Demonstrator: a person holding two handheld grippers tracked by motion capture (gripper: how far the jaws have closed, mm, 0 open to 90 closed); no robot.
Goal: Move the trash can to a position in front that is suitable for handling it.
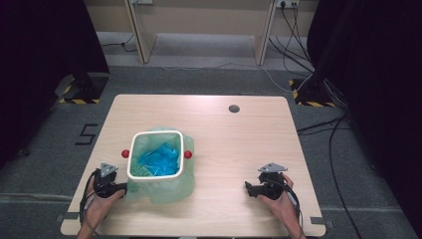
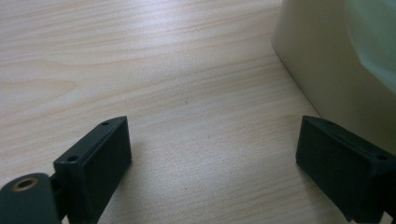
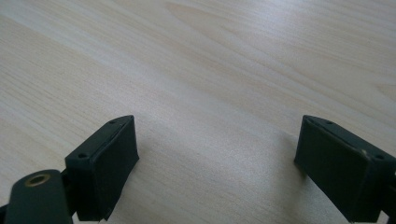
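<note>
Item 1. Left gripper (image 1: 119, 188): nearest the camera at the table's near left edge, held in the person's left hand (image 1: 102, 201), grey three-cornered plate on top. Jaws spread wide with nothing between them; in the left gripper view they (image 2: 212, 161) stand over bare wood, the right jaw just beside the bin's cream wall (image 2: 322, 70), not touching it.

Item 2. Right gripper (image 1: 249, 186): near right part of the table, held in the person's right hand (image 1: 278, 199), pointing toward the table's middle. Jaws released and wide, empty; the right gripper view (image 3: 215, 161) has plain wood grain between and ahead of them. Well apart from the bin.

Item 3. Small waste bin (image 1: 155, 174): cream, square with rounded corners, standing upright on the left-centre of the table, just beside the left gripper. A red knob shows on each side, left (image 1: 125, 153) and right (image 1: 188, 155).

Item 4. Green bin liner (image 1: 171, 189): translucent, fitted inside the bin and draped over its rim down the outer walls, bunching on the table at the near side, next to the left gripper.

Item 5. Blue crumpled plastic (image 1: 159, 160): lying inside the lined bin.

Item 6. Wooden table (image 1: 234, 144): light grain, a dark round cable hole (image 1: 234, 108) near the far edge; the stretch between the right gripper and the bin holds nothing.

Item 7. Surroundings: grey carpet with a black mark reading "5" (image 1: 86, 133) left of the table; black cables (image 1: 328, 139) on the floor at right; stand bases with yellow-black striped tape (image 1: 78, 100). No brand legible.
</note>
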